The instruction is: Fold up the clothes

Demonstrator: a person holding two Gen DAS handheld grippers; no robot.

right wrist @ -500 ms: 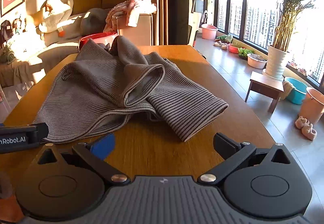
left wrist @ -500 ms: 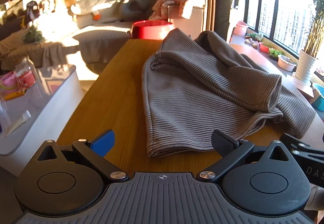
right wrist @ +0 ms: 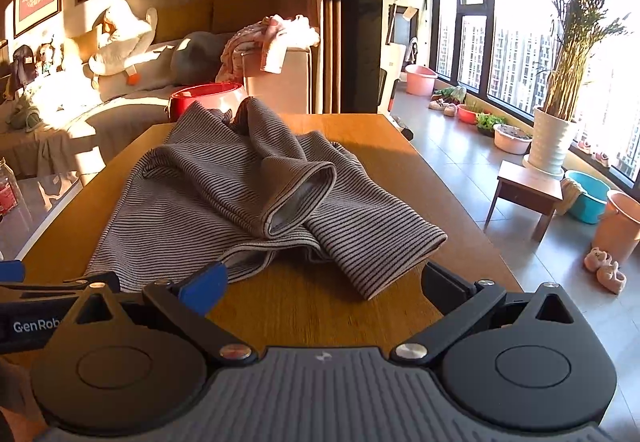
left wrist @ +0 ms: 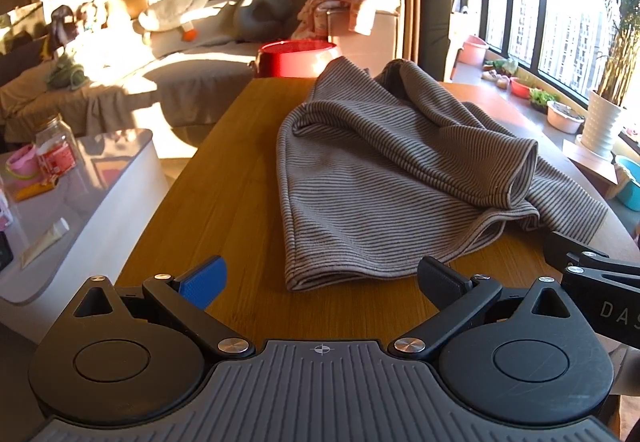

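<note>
Striped garment (left wrist: 392, 178) lying crumpled on the wooden worktop (left wrist: 224, 178), one sleeve cuff (right wrist: 304, 198) folded across its body. Left gripper (left wrist: 320, 282) and right gripper (right wrist: 320, 284) both spread wide and empty, just short of the garment's near hem, side by side.

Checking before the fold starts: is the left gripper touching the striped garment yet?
Apart. Left wrist view: bare table shows between the open left gripper and the striped garment.
</note>
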